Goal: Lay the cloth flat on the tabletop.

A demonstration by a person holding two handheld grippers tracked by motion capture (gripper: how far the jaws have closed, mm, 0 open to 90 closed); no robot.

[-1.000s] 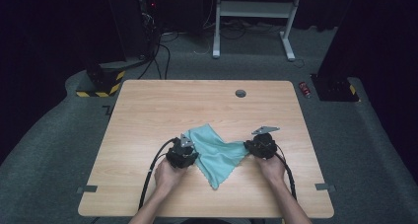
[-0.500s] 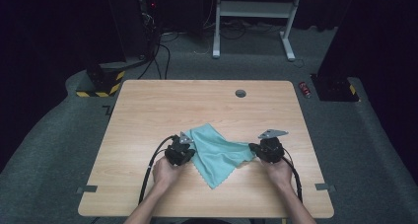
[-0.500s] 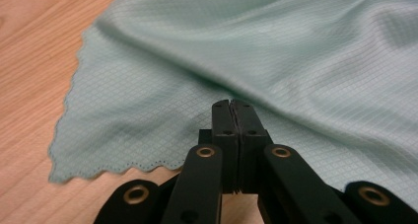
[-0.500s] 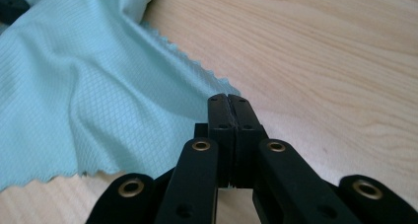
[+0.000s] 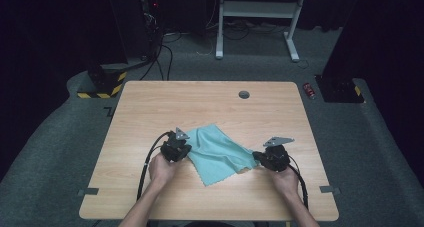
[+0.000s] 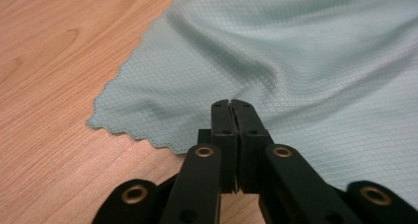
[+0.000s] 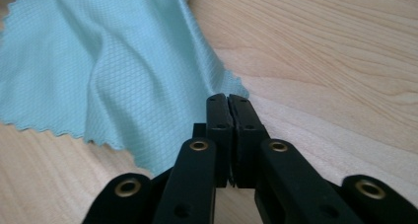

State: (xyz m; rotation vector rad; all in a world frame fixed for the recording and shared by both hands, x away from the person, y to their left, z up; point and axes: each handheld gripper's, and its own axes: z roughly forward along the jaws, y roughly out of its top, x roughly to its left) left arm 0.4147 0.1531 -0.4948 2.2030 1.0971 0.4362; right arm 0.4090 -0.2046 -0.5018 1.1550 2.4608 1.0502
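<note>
Now both grippers, left gripper and right gripper, pinch opposite corners of the teal cloth on the wooden table, having drawn it flatter than before, ready for folding.

My tongs' closed jaws cover the spot where the left gripper meets the teal cloth, so a pinch cannot be told; the cloth runs off the frame's top and right. At my right gripper, the cloth's corner slips behind the tips. My forearms leave the high view's bottom edge.
</note>
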